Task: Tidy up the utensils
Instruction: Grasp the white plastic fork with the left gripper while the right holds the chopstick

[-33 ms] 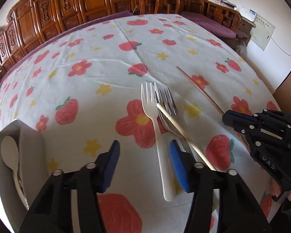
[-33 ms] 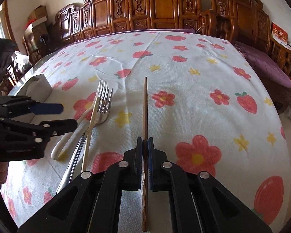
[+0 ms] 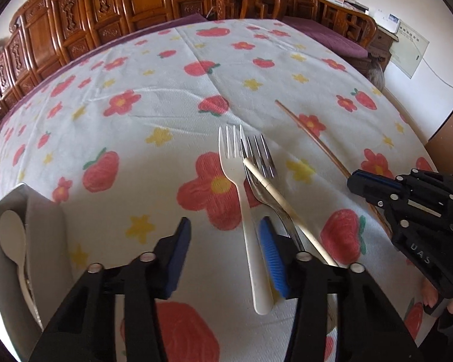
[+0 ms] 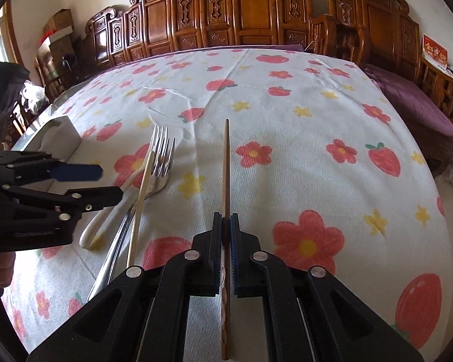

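A white plastic fork (image 3: 246, 211) lies on the flowered tablecloth, with a metal fork (image 3: 259, 157) and a pale chopstick (image 3: 274, 193) crossing just right of it. My left gripper (image 3: 223, 226) hovers low over the white fork's handle, which lies between the closing jaws close to the right blue pad; the left pad is well apart from it. My right gripper (image 4: 225, 217) is shut on a brown chopstick (image 4: 226, 166) that points away along the cloth. From the right wrist view, the left gripper (image 4: 105, 182) sits over the white fork (image 4: 105, 217), the metal fork (image 4: 161, 157) and the pale chopstick (image 4: 142, 187).
A grey utensil holder (image 3: 42, 220) with a white spoon (image 3: 12, 235) in it stands at the left table edge; its wall (image 4: 60, 132) shows at the left in the right wrist view. Carved wooden chairs ring the far side. A hand (image 3: 432, 295) grips the right tool.
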`<state>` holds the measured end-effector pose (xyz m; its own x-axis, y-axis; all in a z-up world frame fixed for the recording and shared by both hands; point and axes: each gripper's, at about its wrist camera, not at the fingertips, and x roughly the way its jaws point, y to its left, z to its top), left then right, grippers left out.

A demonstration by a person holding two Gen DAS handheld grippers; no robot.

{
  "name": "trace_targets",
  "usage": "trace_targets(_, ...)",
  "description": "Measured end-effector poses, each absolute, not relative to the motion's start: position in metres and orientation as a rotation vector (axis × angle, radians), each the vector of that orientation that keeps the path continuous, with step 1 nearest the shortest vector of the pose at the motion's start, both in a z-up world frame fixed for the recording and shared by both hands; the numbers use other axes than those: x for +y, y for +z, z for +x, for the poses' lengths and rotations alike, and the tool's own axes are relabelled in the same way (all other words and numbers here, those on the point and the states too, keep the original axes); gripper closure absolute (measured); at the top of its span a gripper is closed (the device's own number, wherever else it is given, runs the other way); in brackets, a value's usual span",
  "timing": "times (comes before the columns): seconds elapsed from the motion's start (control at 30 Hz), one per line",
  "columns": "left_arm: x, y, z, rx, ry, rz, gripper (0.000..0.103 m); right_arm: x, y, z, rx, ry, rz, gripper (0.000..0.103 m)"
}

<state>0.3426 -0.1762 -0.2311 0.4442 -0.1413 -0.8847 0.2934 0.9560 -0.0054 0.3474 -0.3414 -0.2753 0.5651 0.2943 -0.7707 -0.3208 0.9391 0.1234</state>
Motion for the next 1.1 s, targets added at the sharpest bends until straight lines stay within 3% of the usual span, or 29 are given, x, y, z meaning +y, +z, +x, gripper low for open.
trace_targets(0.17, -0.179, -0.235, 0.347, 1.082, -0.272, 0.150, 0.075, -0.341, -0.276, 0.348, 0.906, 0.367, -0.033, 0.097)
trace_targets(0.23, -0.181, -0.235, 0.348, 1.079, -0.274, 0.153, 0.082, -0.340, -0.275, 0.348, 0.903, 0.369, -0.035, 0.097)
trace_targets(0.3, -0.182, -0.235, 0.348, 1.080, -0.274, 0.156, 0.096, -0.339, -0.275, 0.347, 0.902, 0.372, -0.036, 0.097)
trace_targets(0.63, -0.167, -0.223, 0.340, 1.058, -0.248, 0.162, 0.096, -0.335, -0.276, 0.342, 0.907, 0.353, -0.059, 0.097)
trace_targets(1.1, -0.122, -0.159, 0.294, 0.952, -0.228, 0.156, 0.096, -0.322, -0.270, 0.320, 0.902, 0.327, -0.090, 0.097)
